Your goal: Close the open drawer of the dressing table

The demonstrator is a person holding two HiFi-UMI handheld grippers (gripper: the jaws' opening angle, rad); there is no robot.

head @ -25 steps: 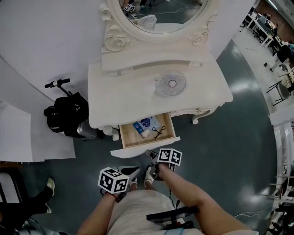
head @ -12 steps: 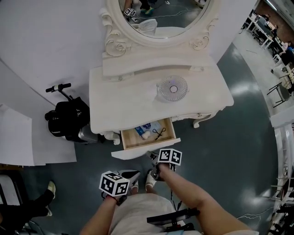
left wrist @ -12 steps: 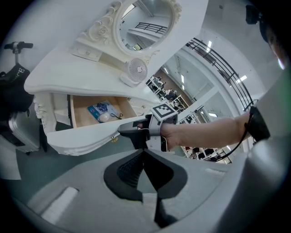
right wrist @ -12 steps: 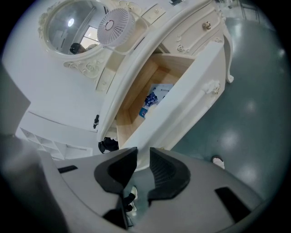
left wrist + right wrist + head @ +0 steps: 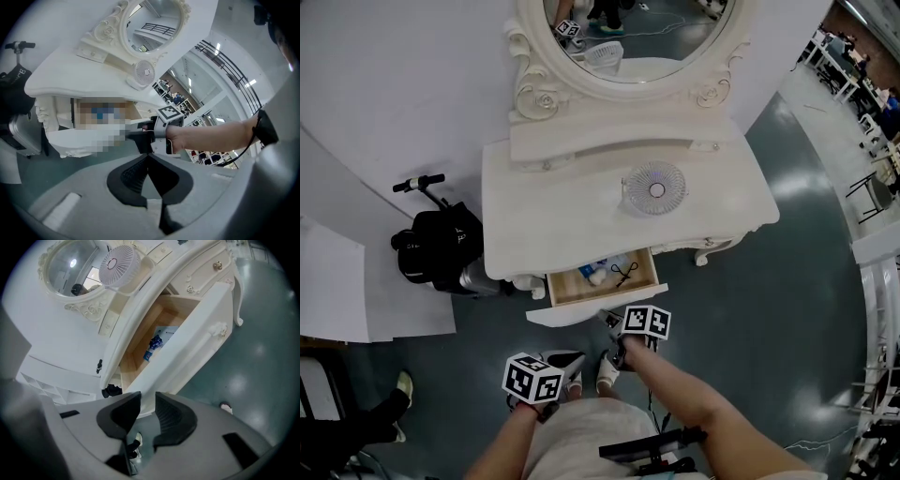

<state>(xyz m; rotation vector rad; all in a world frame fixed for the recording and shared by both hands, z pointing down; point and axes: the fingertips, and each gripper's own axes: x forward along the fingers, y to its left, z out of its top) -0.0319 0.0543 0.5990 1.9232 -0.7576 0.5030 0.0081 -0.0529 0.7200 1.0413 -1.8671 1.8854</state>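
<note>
A grey-green floor runs under a white dressing table (image 5: 562, 202) that fills the upper middle of the head view, with its oval mirror (image 5: 628, 37) at the top edge and a small round fan (image 5: 654, 189) on the surface right of centre. A black bag (image 5: 441, 246) sits on the floor at its left.

The drawer (image 5: 581, 309) juts from under the surface toward the bottom of the frame. It is partly out, and its wooden inside shows a blue-and-white packet (image 5: 153, 344).

The right gripper (image 5: 143, 405) is at the drawer's white front. Its jaws have just been opening, and the lower edge of that front runs into the gap between them without the pads clearly pressing on it. The left gripper (image 5: 148, 159) hangs lower left of it with its jaw tips together on nothing.

The closing looks under way but not finished. What remains, it seems, is to push the front in until it sits flush under the surface.
</note>
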